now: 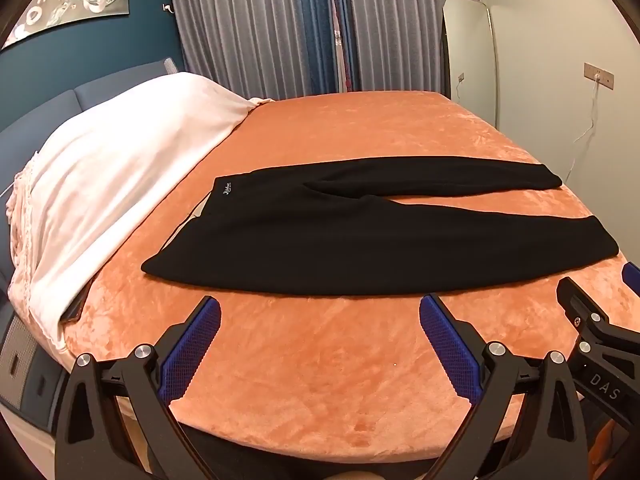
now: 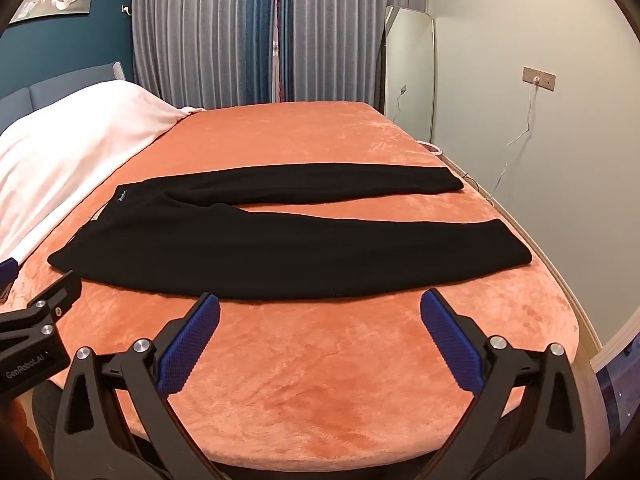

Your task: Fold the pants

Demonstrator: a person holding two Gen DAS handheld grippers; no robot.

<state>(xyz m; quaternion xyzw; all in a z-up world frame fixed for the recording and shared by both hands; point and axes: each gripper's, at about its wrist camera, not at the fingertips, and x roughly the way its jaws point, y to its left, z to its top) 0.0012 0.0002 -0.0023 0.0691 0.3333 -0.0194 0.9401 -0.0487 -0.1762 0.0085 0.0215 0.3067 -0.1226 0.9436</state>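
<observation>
Looking from your left side across, you have a white blanket (image 1: 120, 160) heaped well off to the left of your left tongs (image 1: 320, 308), covering that end of the bed (image 1: 320, 380). Your left tongs hang over the near edge of the orange cover, tilted downward, their blue pads (image 1: 192, 352) spread as wide as they go with nothing between them and only bare cover under the gap.

Just ahead of both tongs the black pants (image 1: 360, 248) lie flat across the bed. The waistband, with a small white logo, sits ahead and left of your left tongs. The two legs run to the right, parted by a narrow wedge of orange, and the nearer leg lies just beyond the pad tips in both views. No pad touches the cloth.

Your right tongs (image 2: 320, 304) hang beside the left ones over the same near edge, likewise spread wide and empty. The leg cuffs end ahead and right of them. Farther right, a tall mirror (image 2: 412, 72) leans on the wall.
</observation>
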